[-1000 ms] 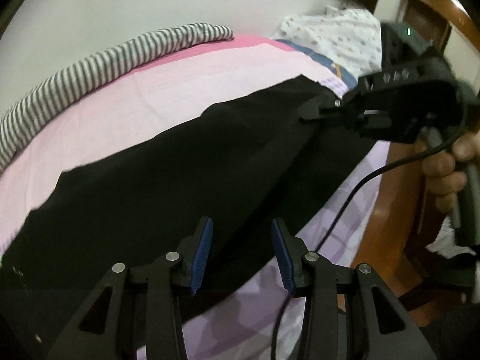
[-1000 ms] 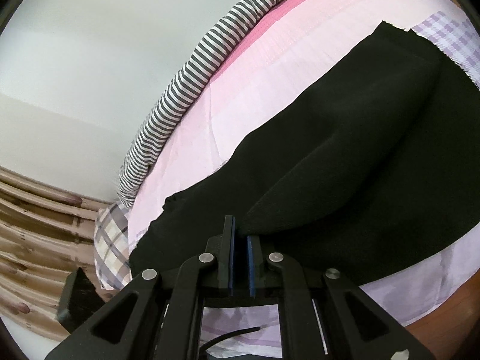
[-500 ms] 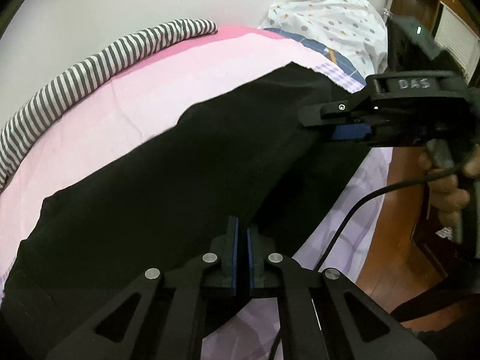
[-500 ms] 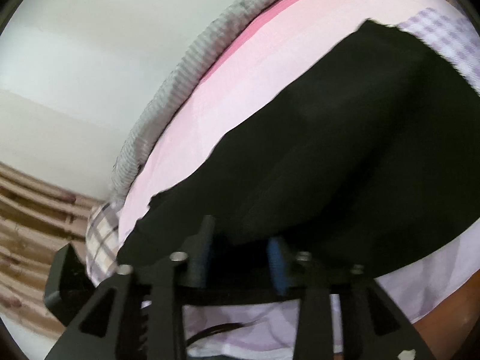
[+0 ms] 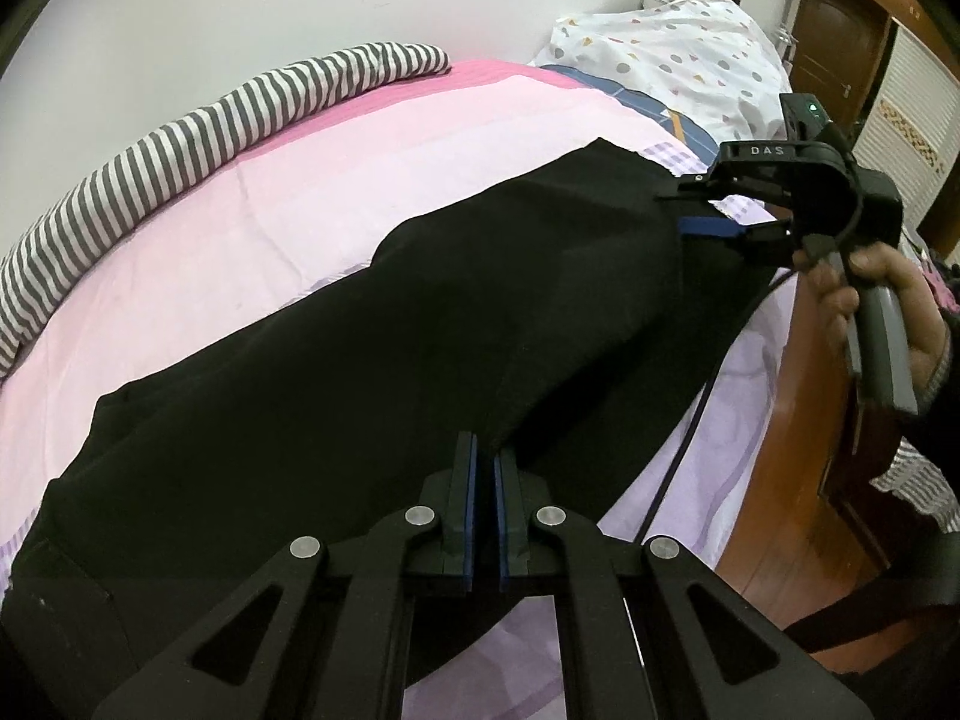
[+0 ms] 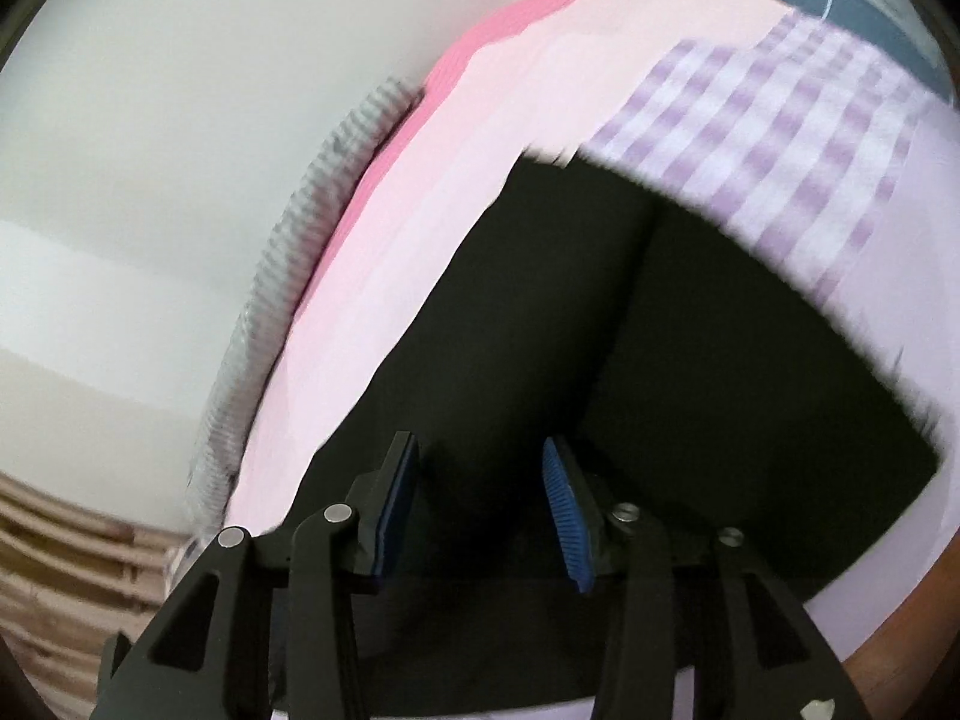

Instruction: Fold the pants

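Black pants [image 5: 420, 330] lie lengthwise on a pink sheet [image 5: 300, 204] on a bed. My left gripper [image 5: 483, 450] is shut on the pants' near edge, where a ridge of cloth runs up to its tips. In the left wrist view my right gripper [image 5: 678, 213] hovers at the pants' far end on the right, one blue pad showing. In its own blurred view the right gripper [image 6: 478, 444] is opening, its jaws apart over the pants [image 6: 660, 330] and the pads pressing on nothing.
A grey-and-white striped roll of cloth [image 5: 210, 132] lies along the wall. White spotted bedding [image 5: 660, 42] is piled at the far end. A lilac checked sheet [image 6: 780, 120] hangs over the wooden bed frame [image 5: 798, 420]. A hand [image 5: 870, 288] holds the right gripper, and its cable [image 5: 690, 420] hangs down.
My left gripper closed on the pants' near edge and stayed put. My right gripper let go of the cloth, opened, and swung toward the pants' far end.
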The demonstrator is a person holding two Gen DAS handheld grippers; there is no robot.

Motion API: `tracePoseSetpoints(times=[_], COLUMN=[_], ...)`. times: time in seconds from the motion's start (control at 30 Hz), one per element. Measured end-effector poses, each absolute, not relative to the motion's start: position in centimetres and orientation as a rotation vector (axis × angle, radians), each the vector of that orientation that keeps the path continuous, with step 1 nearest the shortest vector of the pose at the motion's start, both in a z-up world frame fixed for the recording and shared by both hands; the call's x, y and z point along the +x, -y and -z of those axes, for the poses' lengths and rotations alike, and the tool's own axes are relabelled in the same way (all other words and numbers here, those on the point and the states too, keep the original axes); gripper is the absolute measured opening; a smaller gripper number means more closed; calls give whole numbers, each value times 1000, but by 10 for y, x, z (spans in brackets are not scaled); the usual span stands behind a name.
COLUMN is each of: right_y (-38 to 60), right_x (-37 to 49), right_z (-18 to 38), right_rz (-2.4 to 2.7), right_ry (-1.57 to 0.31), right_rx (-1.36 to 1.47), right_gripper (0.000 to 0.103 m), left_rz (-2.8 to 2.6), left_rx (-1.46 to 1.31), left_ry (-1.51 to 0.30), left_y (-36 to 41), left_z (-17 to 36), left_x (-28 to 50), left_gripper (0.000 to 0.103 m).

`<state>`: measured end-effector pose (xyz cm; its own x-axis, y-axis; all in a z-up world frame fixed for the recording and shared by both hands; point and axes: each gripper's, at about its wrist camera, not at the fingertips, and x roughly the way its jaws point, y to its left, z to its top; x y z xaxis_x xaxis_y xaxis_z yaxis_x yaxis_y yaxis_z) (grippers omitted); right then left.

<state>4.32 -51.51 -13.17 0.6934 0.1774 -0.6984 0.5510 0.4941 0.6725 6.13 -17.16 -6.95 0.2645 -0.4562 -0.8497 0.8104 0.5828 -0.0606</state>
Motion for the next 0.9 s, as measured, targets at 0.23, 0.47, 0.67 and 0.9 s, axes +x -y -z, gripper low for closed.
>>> tracePoseSetpoints(times=[0.23,0.47,0.67,0.9], right_y=[524,506,487,492], right_x=[60,111,177,172], right_z=[127,92,99,92], right_rz=[290,220,107,89], right_ry=[-849,-840,-901,-880], right_rx=[1028,902,872,881], right_gripper=[14,11,24,26], left_rz=[882,877,853,839], left_rx=[425,409,377,323], left_ry=[-994,-1012,-1058,-1105], left_y=[171,168,162,156], left_z=[76,80,90,100], left_x=[68,73,82,94], left_gripper=[5,5,5,5])
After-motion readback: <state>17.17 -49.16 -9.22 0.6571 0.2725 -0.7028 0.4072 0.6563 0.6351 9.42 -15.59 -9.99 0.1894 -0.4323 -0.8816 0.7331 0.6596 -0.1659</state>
